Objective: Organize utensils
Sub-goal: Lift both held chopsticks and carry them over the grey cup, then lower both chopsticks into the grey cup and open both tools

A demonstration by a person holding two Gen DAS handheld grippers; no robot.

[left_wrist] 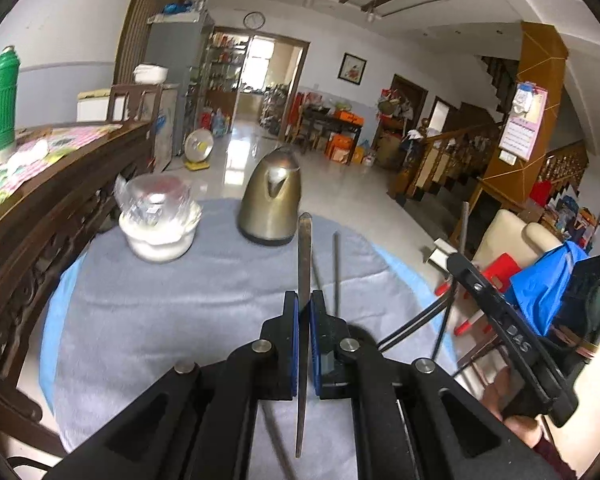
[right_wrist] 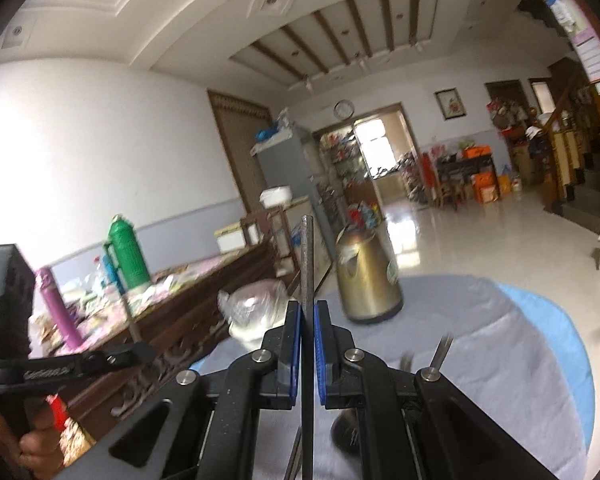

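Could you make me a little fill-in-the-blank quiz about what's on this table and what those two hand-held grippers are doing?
1. The kettle on the grey cloth is ____ in colour.
2. The left hand-held gripper is ____ on a thin metal utensil.
3. The tall flask on the wooden side table is ____.
4. The right hand-held gripper clamps a slim metal rod that sticks ____ past its pads.

Missing words: gold; shut; green; forward
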